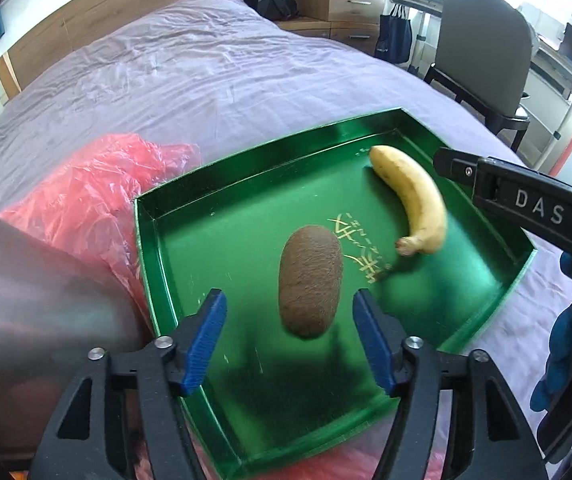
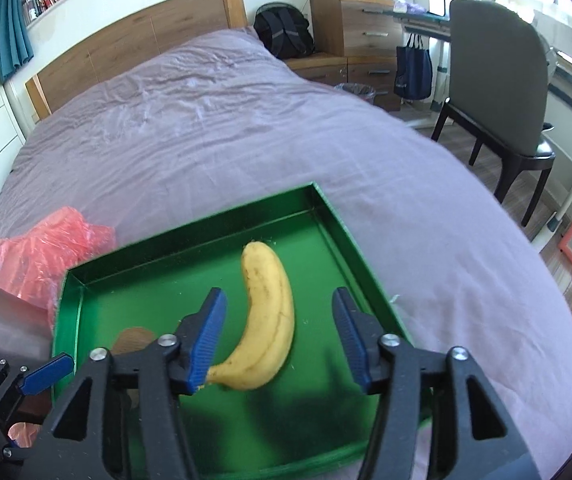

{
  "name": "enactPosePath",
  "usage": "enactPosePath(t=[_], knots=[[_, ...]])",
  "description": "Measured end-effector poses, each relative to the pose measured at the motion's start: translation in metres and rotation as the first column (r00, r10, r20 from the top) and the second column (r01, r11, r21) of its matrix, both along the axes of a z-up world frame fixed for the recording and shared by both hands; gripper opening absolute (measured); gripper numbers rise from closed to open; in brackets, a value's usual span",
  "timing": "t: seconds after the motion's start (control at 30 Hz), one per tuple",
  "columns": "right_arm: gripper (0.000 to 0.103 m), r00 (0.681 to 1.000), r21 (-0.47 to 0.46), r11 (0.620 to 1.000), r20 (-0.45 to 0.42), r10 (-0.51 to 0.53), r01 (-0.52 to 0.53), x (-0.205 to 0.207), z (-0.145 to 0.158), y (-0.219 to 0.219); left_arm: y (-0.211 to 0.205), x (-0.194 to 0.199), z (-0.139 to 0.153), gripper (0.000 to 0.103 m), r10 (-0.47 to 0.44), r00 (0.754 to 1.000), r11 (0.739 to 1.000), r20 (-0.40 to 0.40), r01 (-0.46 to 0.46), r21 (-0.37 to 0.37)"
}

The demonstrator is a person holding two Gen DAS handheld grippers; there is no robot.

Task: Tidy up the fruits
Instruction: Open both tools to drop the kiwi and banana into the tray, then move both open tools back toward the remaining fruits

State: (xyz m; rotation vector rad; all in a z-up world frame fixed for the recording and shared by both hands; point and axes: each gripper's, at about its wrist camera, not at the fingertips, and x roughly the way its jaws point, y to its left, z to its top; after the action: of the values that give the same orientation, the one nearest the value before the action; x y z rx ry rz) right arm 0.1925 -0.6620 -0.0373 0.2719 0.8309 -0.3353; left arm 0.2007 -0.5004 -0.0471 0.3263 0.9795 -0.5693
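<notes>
A green tray lies on the bed. In it a brown kiwi lies lengthwise between the blue pads of my left gripper, which is open and clear of the fruit on both sides. A yellow banana lies at the tray's right side between the pads of my right gripper, also open; its left pad is close to the stem without pressing on it. In the right wrist view only a small part of the kiwi shows, behind a finger.
A crumpled red plastic bag lies left of the tray on the purple sheet. A blurred grey shape fills the near left. A chair, drawers and a backpack stand beyond the bed.
</notes>
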Motion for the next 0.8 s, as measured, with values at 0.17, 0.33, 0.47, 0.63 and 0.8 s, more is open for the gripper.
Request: enactPosePath(t=[0.17, 0.33, 0.47, 0.63, 0.8], knots=[[0.078, 0.999, -0.024, 0.999, 0.034, -0.029, 0.029, -0.04, 0.029, 0.007, 0.013, -0.036, 0.026, 0.078, -0.048, 0.999, 0.998, 0.023, 0.049, -0.038], [0.088, 0.997, -0.036, 0.997, 0.051, -0.066, 0.067, -0.088, 0.048, 0.015, 0.03, -0.079, 0.052, 0.087, -0.11, 0.993, 0.992, 0.035, 0.112, -0.059], [0.088, 0.994, -0.019, 0.995, 0.052, -0.1, 0.101, -0.127, 0.056, 0.023, 0.048, -0.114, 0.066, 0.091, -0.161, 0.985, 0.987, 0.067, 0.162, -0.019], [0.089, 0.993, 0.006, 0.994, 0.059, -0.106, 0.106, -0.167, 0.063, 0.047, 0.084, -0.146, 0.078, 0.091, -0.136, 0.985, 0.991, 0.104, 0.136, 0.007], [0.089, 0.995, 0.027, 0.998, 0.073, -0.065, 0.063, -0.198, 0.07, 0.085, 0.134, -0.162, 0.084, 0.091, -0.081, 0.991, 0.997, 0.106, 0.08, 0.014]])
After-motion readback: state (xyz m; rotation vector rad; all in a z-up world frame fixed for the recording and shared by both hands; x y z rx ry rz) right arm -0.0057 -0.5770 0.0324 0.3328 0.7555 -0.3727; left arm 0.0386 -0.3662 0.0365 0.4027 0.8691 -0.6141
